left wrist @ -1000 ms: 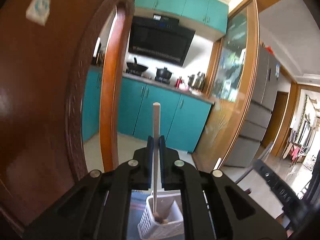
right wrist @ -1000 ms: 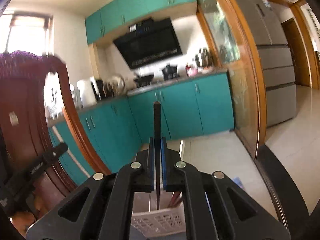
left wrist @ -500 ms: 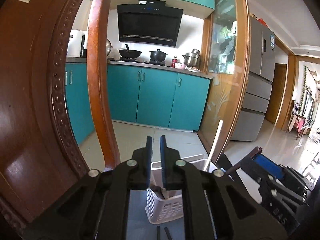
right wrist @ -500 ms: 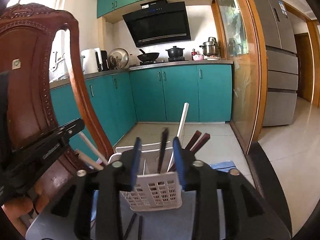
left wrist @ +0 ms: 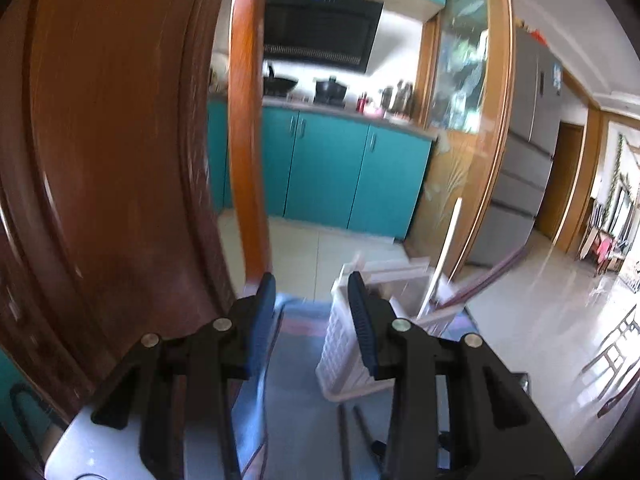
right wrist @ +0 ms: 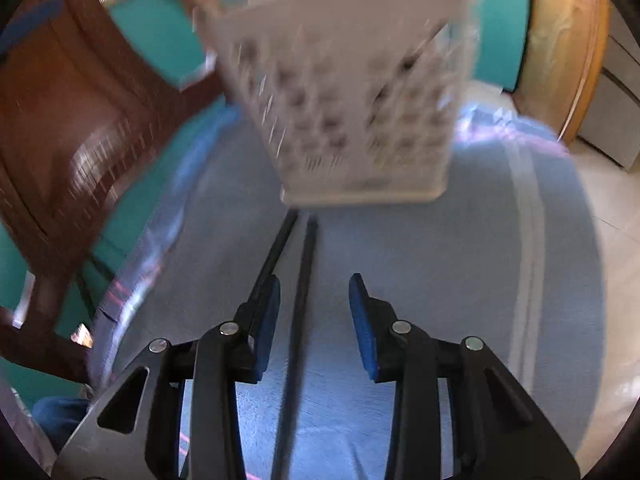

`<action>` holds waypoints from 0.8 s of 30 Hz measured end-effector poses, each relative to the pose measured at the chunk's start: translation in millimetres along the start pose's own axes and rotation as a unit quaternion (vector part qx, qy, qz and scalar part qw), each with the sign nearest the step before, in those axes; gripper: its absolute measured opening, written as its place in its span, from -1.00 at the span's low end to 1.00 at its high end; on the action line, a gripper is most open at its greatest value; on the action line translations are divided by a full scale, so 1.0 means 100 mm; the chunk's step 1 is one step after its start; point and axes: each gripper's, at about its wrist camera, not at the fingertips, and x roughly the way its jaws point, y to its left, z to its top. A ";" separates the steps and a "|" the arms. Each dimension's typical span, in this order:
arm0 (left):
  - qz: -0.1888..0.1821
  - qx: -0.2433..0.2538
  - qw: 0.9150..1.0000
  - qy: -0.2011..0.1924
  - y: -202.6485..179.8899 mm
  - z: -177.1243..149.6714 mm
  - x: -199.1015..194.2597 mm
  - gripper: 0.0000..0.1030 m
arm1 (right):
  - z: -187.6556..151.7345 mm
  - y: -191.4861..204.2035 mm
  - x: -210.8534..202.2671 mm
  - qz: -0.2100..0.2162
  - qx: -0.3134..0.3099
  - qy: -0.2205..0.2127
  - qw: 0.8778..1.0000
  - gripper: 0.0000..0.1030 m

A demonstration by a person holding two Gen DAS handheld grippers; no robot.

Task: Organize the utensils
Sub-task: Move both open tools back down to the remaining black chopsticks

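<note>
The left hand-held gripper, its jaws just opening, is gripping nothing beside the white basket near the bench's far edge; the right hand-held gripper, part-open, is straddling one black chopstick and risks nudging its twin.

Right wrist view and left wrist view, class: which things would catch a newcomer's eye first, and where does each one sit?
The white perforated utensil basket stands at the far end of a blue cloth, with two dark chopsticks lying just before it; one runs between the open right gripper jaws. In the left wrist view, a carved brown wooden chair back fills the left side, beyond the open, empty left gripper.
</note>
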 end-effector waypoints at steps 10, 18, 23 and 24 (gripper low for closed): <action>0.008 0.053 0.991 0.123 -0.21 -0.46 0.47 -0.13 | -0.06 -0.23 0.03 -0.064 0.067 0.017 0.996 -0.87; 0.023 0.091 0.963 0.254 -0.43 -0.92 1.10 -0.06 | 0.00 -0.52 -0.13 -0.089 0.136 0.002 0.987 -0.83; 0.026 0.122 0.947 0.296 -0.57 -1.21 1.32 -0.06 | 0.06 -0.44 -0.21 -0.115 0.115 -0.021 0.986 -0.80; 0.028 0.125 0.945 0.300 -0.57 -1.25 1.34 -0.08 | 0.05 -0.45 -0.21 -0.115 0.116 -0.021 0.986 -0.80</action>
